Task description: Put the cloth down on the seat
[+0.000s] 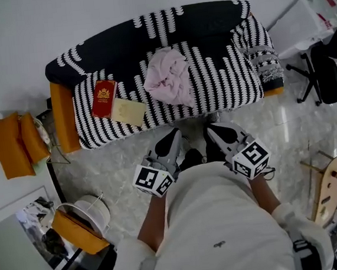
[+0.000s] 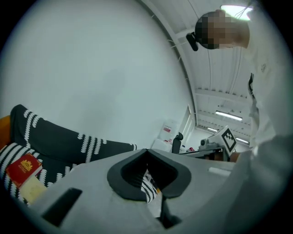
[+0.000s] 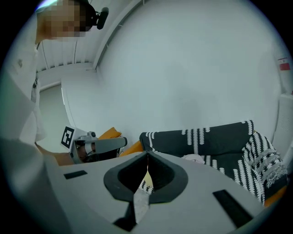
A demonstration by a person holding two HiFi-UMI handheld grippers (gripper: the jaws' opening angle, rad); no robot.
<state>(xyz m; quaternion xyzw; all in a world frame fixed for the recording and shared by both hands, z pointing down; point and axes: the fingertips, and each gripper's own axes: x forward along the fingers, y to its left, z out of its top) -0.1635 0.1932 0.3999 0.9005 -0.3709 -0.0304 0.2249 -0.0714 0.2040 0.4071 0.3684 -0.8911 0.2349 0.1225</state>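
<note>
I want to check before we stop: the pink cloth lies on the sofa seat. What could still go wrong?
1. The cloth is a loose, crumpled heap on the seat, so a fold may slump toward the front edge.
2. The left gripper and right gripper are both shut and empty; if one returns to tidy the cloth, it could push the red booklet or the paper beside it off the seat.
</note>
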